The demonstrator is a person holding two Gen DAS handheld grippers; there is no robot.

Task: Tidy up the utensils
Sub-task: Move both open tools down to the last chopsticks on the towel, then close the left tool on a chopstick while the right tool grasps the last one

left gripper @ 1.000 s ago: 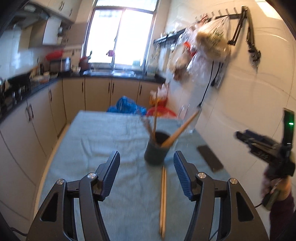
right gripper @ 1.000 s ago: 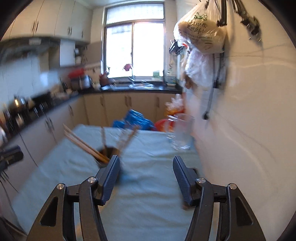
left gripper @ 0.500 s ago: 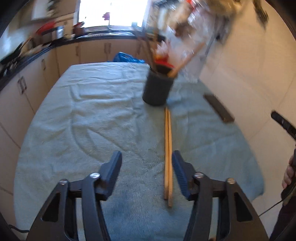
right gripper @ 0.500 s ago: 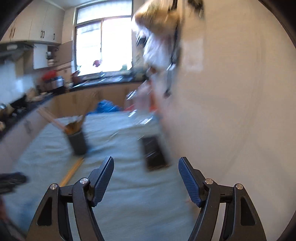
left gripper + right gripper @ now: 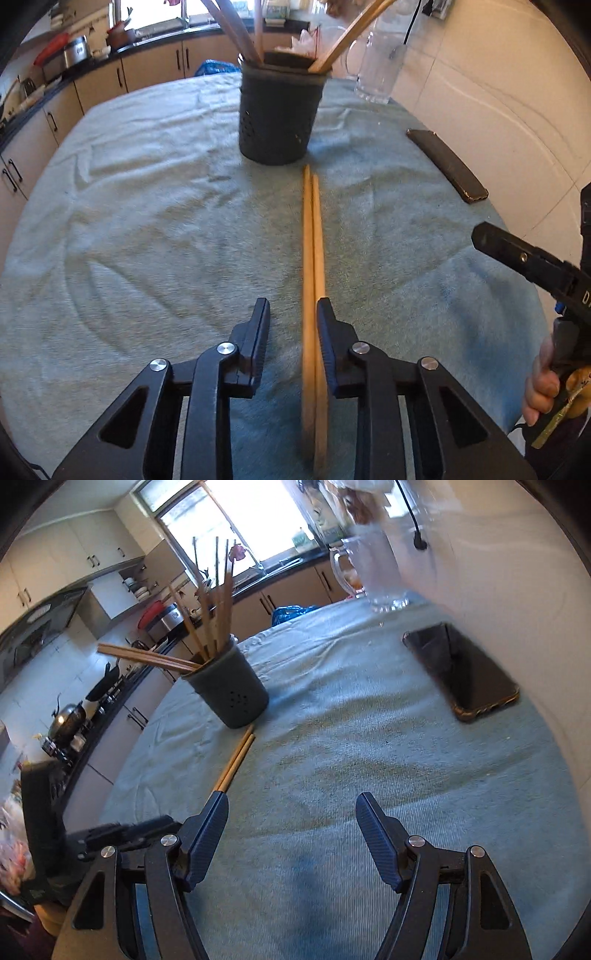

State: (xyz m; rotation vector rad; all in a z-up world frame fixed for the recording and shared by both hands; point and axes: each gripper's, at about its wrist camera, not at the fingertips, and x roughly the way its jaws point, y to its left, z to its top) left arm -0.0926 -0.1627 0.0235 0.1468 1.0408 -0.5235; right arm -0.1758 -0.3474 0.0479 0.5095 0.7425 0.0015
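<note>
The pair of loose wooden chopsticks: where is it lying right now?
In the left wrist view, the pair of loose wooden chopsticks lies on the teal towel, running from the dark holder to between the left gripper's fingers.

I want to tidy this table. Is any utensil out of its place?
Yes. Two chopsticks lie flat on the cloth before the dark holder, while the others stand inside it. The left claw has been closing around them.
</note>
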